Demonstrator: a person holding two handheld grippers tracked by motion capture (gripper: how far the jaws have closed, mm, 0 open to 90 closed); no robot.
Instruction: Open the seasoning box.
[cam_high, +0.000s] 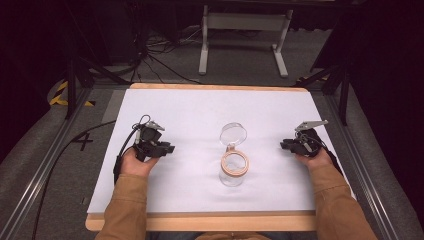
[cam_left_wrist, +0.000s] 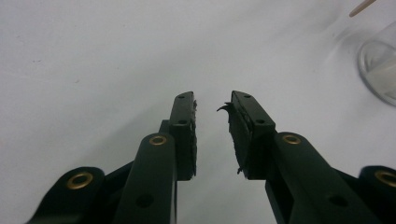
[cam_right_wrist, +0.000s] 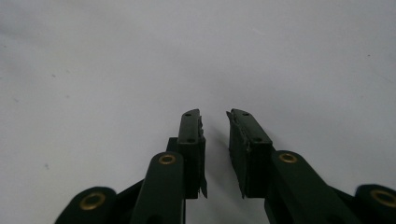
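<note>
A clear glass jar (cam_high: 233, 171) stands upright on the white tabletop (cam_high: 200, 107), about midway between its left and right edges and somewhat nearer the near edge than the far one. Its mouth is ringed by a pale wooden band, and through the glass nothing can be made out inside; whether it holds anything cannot be told for certain. Just behind it, toward the far edge and touching or almost touching the jar's rim, lies a round clear glass lid (cam_high: 233, 134), flat on the tabletop. The left tongs (cam_high: 167, 148) rest low over the tabletop to the left of the jar, well apart from it, held in the person's left hand (cam_high: 134, 162), jaws pointing toward the jar. In the left gripper view the jaws stand spread with bare white surface between them, and the jar's clear base (cam_left_wrist: 380, 70) shows at the right edge. The right tongs (cam_high: 284, 145) sit to the right of the jar, near the right edge, also pointing inward. The right gripper view shows their jaws (cam_right_wrist: 215, 149) released, parted over bare tabletop, gripping nothing.
</note>
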